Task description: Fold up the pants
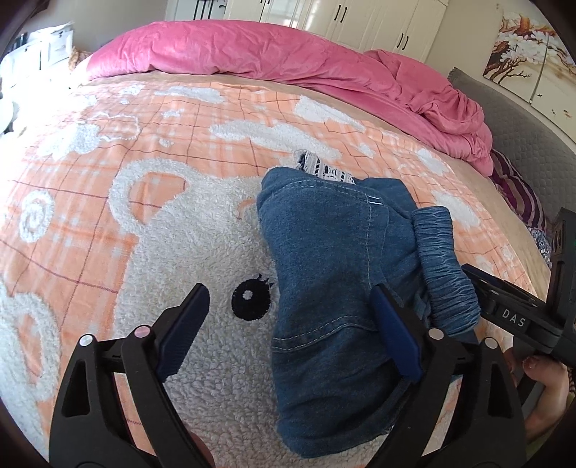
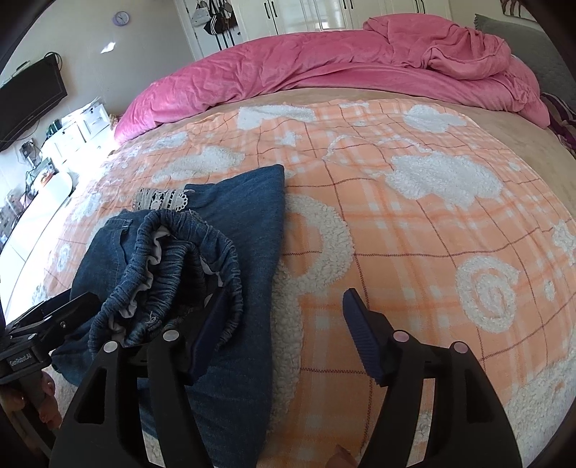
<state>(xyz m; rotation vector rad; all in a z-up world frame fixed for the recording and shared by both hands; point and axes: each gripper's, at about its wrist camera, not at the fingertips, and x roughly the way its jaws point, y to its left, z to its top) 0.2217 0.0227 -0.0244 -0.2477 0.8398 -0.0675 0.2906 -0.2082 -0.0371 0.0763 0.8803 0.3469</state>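
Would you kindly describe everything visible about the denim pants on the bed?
The pants are blue denim, folded into a compact bundle on the orange plaid blanket. A gathered elastic waistband with white lining bunches on top, and white lace trim peeks out at the far end. Pale stitching runs along the seams. Each open gripper has one finger resting against the bundle.

A bed fills the room's middle, spread with an orange plaid blanket (image 2: 414, 223) bearing fluffy white bear and cloud shapes, with a rumpled pink duvet (image 1: 288, 57) heaped along its far edge. Behind it stands a row of cream wardrobes (image 1: 360, 21) with dark handles, and a grey padded headboard (image 1: 522, 144) sits under a floral painting (image 1: 529, 61). In the right wrist view, a dark television (image 2: 28, 97) hangs above a sunlit white dresser (image 2: 79, 129), near a small round wall clock (image 2: 121, 17).
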